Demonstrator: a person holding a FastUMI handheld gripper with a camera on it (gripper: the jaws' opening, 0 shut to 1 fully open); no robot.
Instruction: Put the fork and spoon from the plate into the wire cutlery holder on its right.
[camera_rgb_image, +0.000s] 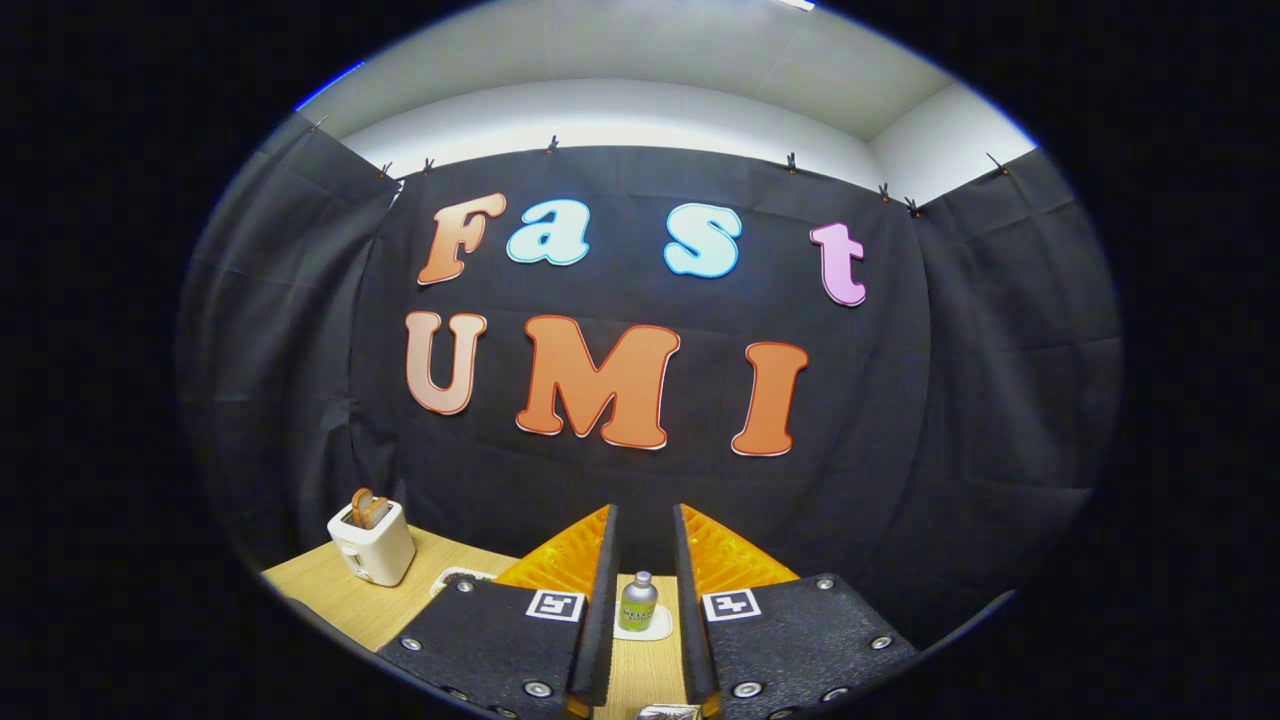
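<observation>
My gripper (645, 512) is held high and level, facing the booth's back wall. Its fingers stand a narrow gap apart, open, with nothing between the tips. A white rimmed piece (452, 577), perhaps the plate's edge, peeks out from behind the left finger (560, 560); most of it is hidden. A small shiny metal bit (668, 712) shows low between the finger bases, and I cannot tell what it is.
A white toaster (372, 542) with toast in it stands on the wooden table (330, 595), left of the fingers. Seen through the gap between the fingers, a small metal bottle (638, 602) stands on a white coaster (655, 630).
</observation>
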